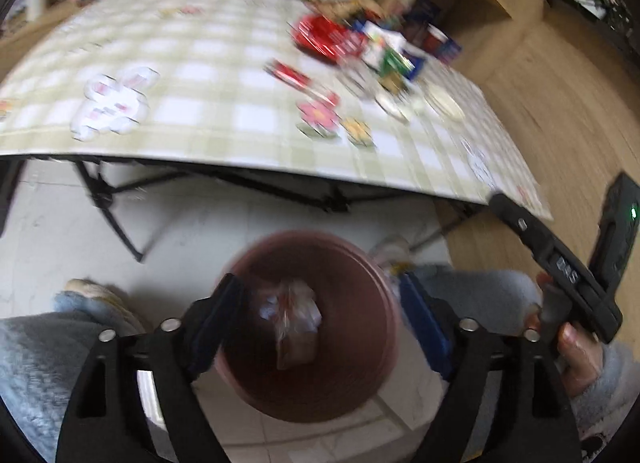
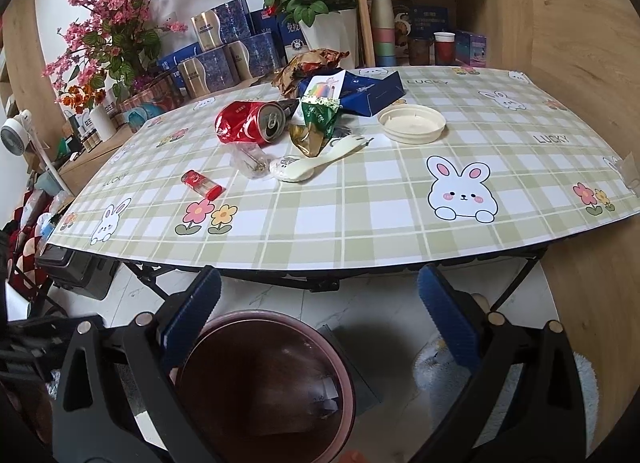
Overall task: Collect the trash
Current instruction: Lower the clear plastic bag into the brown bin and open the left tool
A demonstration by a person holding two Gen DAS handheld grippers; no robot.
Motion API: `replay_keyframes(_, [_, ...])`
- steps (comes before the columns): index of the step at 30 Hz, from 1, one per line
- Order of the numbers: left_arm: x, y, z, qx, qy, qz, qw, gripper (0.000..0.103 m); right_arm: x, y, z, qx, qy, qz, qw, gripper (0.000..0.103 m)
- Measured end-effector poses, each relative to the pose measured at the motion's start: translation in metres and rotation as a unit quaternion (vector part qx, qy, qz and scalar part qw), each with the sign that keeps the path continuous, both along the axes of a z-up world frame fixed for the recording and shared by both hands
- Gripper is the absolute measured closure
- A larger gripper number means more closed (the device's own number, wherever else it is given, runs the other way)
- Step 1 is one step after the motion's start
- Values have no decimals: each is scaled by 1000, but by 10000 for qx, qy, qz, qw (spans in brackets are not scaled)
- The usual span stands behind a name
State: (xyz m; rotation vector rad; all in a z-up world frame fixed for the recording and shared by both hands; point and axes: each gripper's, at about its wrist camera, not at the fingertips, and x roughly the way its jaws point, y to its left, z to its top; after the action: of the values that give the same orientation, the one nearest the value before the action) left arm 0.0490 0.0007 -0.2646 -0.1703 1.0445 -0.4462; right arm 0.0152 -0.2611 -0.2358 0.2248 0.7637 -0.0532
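Trash: wrapper (image 1: 296,319) inside pink bin (image 1: 376,303) on near floor | step: drop done | left gripper (image 1: 320,323) jaws wide, empty above bin | right gripper (image 2: 320,315) jaws wide, empty | next: reach crushed can (image 2: 250,123) far on table (image 2: 360,231)

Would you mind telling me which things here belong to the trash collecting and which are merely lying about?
Job:
- pink bin on the floor
- clear wrapper inside the bin
- crushed red can
- green wrapper
- plastic spoon
- round lid
- red lighter

Lying about:
- rose pot
- pink blossom branches
- blue boxes
- stacked cups
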Motion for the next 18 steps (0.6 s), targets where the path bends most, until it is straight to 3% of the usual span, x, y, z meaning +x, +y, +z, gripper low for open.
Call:
replay_keyframes(7, [-1,29,18,193,-639,790,9946,12,-1,-2,2,-24,-47,-111,9999,6])
replay_keyframes(18, [-2,31,27,565,-1099,856,9886,11,1,0,1,-149,-14,-124,9998,6])
